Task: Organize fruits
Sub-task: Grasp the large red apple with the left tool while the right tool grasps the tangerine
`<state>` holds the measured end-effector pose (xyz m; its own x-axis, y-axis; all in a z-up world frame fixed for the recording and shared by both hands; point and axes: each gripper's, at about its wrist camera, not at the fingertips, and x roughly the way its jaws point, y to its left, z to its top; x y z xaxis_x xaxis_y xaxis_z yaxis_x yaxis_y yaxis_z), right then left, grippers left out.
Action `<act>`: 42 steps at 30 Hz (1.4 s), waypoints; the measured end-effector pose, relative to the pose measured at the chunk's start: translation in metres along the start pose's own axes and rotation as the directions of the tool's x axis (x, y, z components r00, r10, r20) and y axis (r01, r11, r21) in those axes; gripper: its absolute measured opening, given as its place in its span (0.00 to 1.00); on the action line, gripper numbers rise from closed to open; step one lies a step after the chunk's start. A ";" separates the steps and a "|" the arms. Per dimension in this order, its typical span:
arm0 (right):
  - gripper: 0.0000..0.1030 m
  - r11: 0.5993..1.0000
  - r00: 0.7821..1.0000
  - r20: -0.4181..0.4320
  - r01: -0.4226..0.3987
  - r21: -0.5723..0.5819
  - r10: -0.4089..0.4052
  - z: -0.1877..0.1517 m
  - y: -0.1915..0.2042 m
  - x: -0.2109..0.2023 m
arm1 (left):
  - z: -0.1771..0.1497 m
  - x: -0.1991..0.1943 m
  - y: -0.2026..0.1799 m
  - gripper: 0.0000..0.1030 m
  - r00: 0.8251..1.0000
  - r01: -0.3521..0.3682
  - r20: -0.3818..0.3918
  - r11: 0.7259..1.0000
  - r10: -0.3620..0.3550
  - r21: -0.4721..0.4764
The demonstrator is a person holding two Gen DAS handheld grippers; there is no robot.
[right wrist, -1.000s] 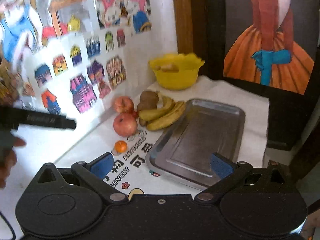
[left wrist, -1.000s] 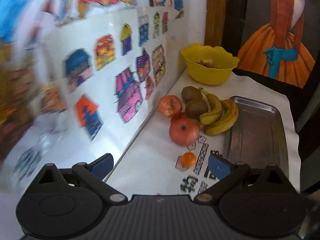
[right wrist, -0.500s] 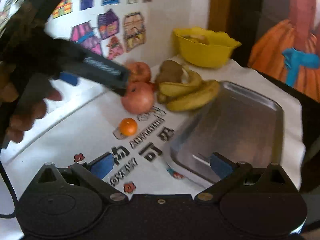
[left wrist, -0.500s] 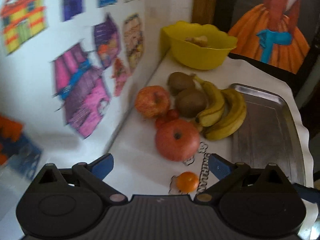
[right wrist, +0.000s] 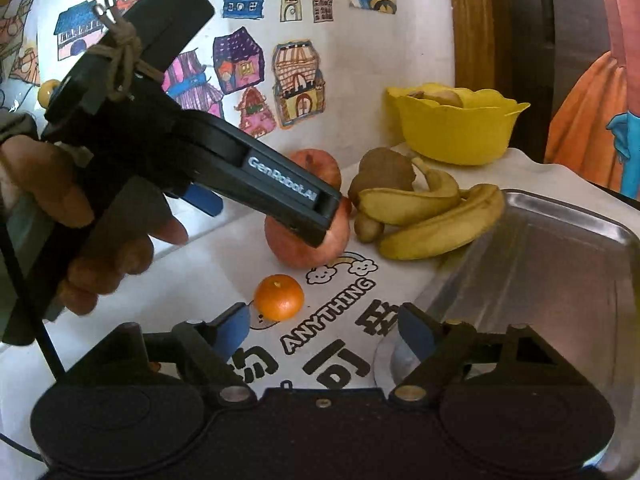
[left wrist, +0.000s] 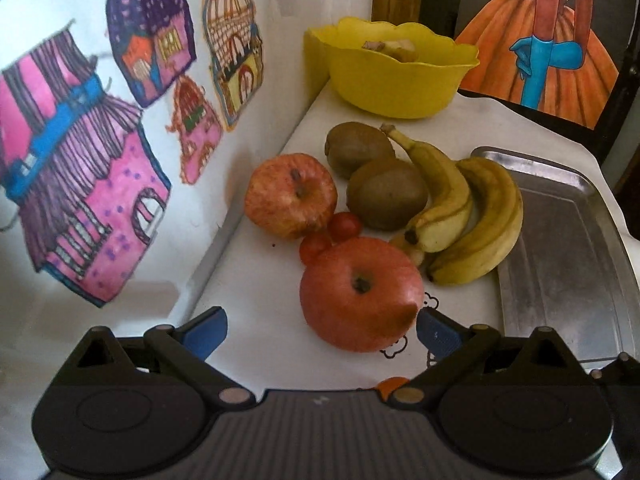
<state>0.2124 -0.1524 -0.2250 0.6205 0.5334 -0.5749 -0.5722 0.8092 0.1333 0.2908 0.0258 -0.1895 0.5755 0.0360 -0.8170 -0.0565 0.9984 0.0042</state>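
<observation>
My left gripper (left wrist: 320, 326) hangs spread around the nearer red apple (left wrist: 360, 294) on the white cloth (left wrist: 260, 344), its right fingertip (left wrist: 434, 334) just beside the skin. My right gripper (right wrist: 320, 330), also spread, hovers near the mandarin (right wrist: 279, 296) and steel tray (right wrist: 560, 280).

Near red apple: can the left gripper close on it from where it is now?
Probably yes. The left gripper is open, its blue fingertips flanking the near red apple, nothing between them. The cherry tomatoes touch only the apple's far side.
</observation>
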 end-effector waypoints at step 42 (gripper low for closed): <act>0.34 0.997 0.996 -0.064 -0.066 -0.042 0.064 -0.001 0.018 0.026 | 0.003 0.017 0.002 0.75 0.996 0.091 -0.007 0.985 -0.093 -0.144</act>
<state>0.2171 -0.1243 -0.2382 0.5471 0.5669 -0.6159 -0.6339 0.7611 0.1375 0.3025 0.0287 -0.2014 0.5724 -0.0577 -0.8179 -0.1202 0.9808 -0.1533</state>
